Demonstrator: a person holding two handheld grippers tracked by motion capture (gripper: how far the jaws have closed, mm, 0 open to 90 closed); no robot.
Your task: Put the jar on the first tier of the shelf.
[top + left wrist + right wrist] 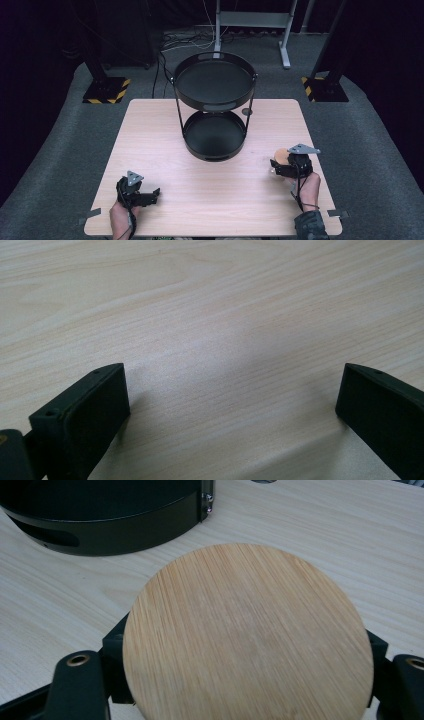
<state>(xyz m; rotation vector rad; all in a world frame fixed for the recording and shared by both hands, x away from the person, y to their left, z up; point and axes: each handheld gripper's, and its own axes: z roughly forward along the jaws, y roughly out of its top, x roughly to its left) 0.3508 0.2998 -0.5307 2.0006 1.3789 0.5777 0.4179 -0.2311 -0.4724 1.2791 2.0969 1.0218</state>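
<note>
Right gripper [280, 162] is clamped on a round wooden disc [247, 635], its jaws pressing the disc's two edges and holding it flat just above the counter [215, 190], near the lower tray of a black two-tier stand [215, 135]. Left gripper [150, 194] rests low over the counter's near left part, jaws spread wide with nothing between them.

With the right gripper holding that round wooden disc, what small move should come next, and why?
Probably carry the wooden disc forward and left toward the two-tier black tray stand. The right gripper is shut on the disc at its edges, near the table's right side, and both trays look empty. The lower tray's wall stands just ahead in the right gripper view. The left gripper rests open on bare table.
</note>
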